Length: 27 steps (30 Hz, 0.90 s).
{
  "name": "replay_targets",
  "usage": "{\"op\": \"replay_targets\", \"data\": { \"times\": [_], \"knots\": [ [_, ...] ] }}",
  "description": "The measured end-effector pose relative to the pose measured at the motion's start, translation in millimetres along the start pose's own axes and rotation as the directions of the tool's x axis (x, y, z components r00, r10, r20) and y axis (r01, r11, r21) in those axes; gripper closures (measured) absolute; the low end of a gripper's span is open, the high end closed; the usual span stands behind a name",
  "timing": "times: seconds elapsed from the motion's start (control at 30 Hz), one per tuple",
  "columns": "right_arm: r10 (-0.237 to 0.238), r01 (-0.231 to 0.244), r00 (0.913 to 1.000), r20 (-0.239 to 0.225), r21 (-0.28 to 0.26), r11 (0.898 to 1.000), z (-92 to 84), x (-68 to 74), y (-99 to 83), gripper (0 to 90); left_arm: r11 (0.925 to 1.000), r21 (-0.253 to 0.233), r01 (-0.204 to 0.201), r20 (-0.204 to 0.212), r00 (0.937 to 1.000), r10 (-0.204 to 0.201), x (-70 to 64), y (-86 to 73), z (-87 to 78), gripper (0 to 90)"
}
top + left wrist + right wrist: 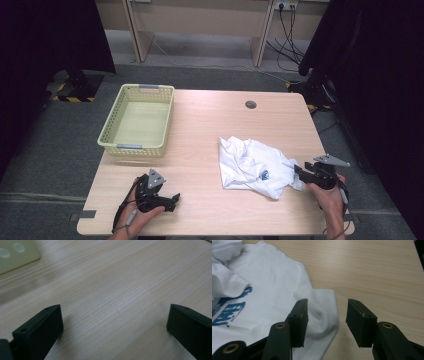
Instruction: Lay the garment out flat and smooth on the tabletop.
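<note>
A crumpled white T-shirt (252, 167) with a blue print lies on the right half of the wooden table (200, 120). My right gripper (297, 171), held in a hand at the table's front right, points left at the shirt's right edge. In the right gripper view its jaws (327, 302) stand apart over a folded corner of the shirt (262, 287); the pads do not press on the cloth. My left gripper (174, 199) rests low at the front left, far from the shirt. In the left gripper view its jaws (113, 315) are wide apart over bare wood.
A pale yellow plastic basket (111, 135) with nothing in it stands at the table's back left; a corner of the basket (17, 255) appears in the left gripper view. A round cable hole (250, 104) sits near the far edge. Dark curtains flank both sides.
</note>
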State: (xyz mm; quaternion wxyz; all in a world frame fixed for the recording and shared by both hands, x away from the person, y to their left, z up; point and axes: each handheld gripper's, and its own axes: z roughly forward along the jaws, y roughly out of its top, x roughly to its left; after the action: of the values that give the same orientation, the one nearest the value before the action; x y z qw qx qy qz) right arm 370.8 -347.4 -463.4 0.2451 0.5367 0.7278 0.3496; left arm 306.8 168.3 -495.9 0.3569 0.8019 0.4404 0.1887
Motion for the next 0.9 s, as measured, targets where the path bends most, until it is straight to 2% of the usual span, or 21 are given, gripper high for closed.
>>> {"op": "replay_targets", "data": {
  "times": [0.17, 0.23, 0.33, 0.43, 0.5, 0.57, 0.63, 0.7, 0.8, 0.9],
  "knots": [
    [-0.036, 0.036, 0.9972, -0.066, 0.004, 0.999, 6.4, 12.5, 3.6, 49.8, 1.0, 0.0, 0.0, 0.0, 1.0, 0.0, 0.0, 0.0, 0.0, 0.0],
    [-0.055, 0.057, 0.9953, -0.079, 0.02, 0.998, 11.6, 16.9, 4.4, 46.4, 1.0, -0.002, 0.0, -0.001, 1.0, 0.0, 0.0, -0.1, 0.1, 0.0],
    [-0.055, 0.06, 0.995, -0.084, 0.06, 0.996, 19.9, 18.1, 3.0, 42.7, 1.0, 0.0, 0.0, 0.0, 1.0, 0.0, 0.0, 0.0, 0.0, 0.0],
    [-0.003, 0.006, 0.9977, -0.068, 0.056, 0.998, 19.7, 11.7, 1.7, 39.2, 1.0, 0.0, 0.0, 0.0, 1.0, 0.0, 0.0, 0.0, 0.0, 0.0],
    [0.019, -0.018, 0.9997, -0.016, 0.084, 0.996, 14.9, 5.2, 1.0, 37.3, 1.0, 0.0, 0.0, 0.0, 1.0, 0.0, 0.0, 0.0, 0.0, 0.0],
    [0.069, -0.068, 0.9975, -0.012, 0.087, 0.994, 10.9, -0.3, -0.4, 36.3, 1.0, 0.0, 0.0, 0.0, 1.0, 0.0, 0.0, 0.0, 0.0, 0.0],
    [0.088, -0.09, 0.9958, 0.025, 0.096, 0.991, 6.1, -2.6, -1.4, 33.7, 1.0, 0.0, 0.0, 0.0, 1.0, 0.0, 0.0, 0.0, 0.0, 0.0],
    [0.065, -0.068, 0.9973, 0.035, 0.086, 0.994, 2.5, -1.4, -0.5, 33.5, 1.0, 0.0, 0.0, 0.0, 1.0, 0.0, 0.0, 0.0, 0.0, 0.0],
    [0.056, -0.056, 0.9984, -0.002, 0.055, 0.997, -1.4, 6.3, 3.4, 33.5, 1.0, 0.0, 0.0, 0.0, 1.0, 0.0, 0.0, 0.0, 0.0, 0.0],
    [0.008, -0.006, 0.9989, -0.046, 0.037, 0.999, -4.0, 22.2, 10.6, 33.5, 1.0, 0.0, 0.0, 0.0, 1.0, 0.0, 0.0, 0.0, 0.0, 0.0]
  ]
}}
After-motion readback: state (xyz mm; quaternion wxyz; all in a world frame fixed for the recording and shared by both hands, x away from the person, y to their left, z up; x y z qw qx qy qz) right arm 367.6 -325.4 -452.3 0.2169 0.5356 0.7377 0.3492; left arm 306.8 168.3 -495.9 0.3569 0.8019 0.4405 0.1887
